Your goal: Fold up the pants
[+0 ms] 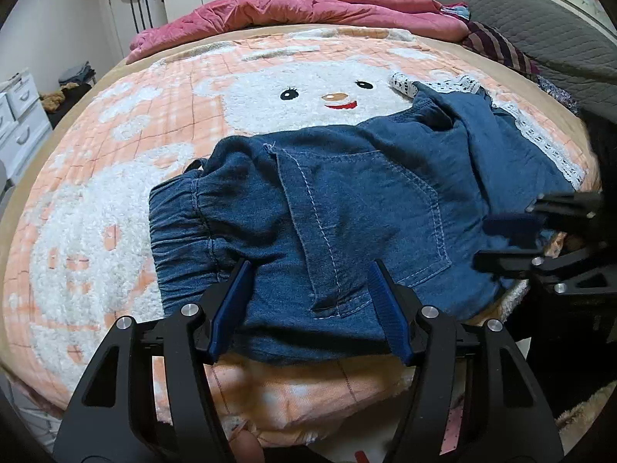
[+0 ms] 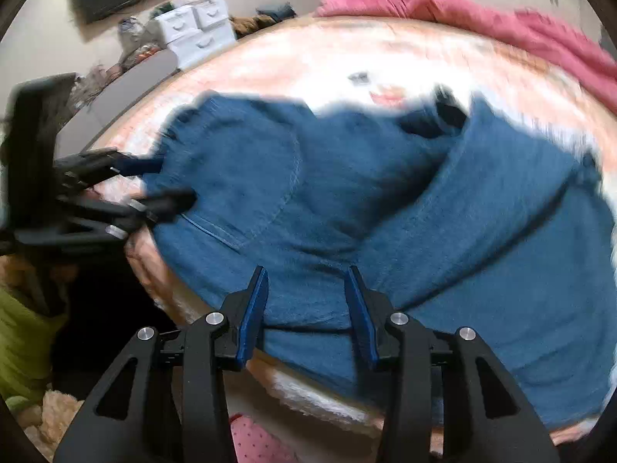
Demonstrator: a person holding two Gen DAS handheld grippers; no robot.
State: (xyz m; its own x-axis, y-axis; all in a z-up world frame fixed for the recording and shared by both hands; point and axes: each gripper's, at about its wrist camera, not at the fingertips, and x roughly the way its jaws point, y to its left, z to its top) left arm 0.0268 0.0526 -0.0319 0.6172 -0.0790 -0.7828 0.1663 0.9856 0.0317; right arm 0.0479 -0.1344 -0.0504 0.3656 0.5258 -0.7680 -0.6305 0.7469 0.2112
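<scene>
The blue pants (image 1: pixel 347 200) lie on the bed blanket (image 1: pixel 115 200), the one with the smiling bear face. The left gripper (image 1: pixel 308 297) hangs over their near edge, fingers apart, holding nothing. The right gripper (image 2: pixel 306 305) is at three o'clock from it, fingers apart too, over the cloth.

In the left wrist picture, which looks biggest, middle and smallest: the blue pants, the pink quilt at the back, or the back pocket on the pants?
1. Blue pants, largest by far.
2. Pink quilt; it lies farther from the camera, so it may really be bigger than it looks.
3. Back pocket, smallest; it is only a part of the pants.
</scene>
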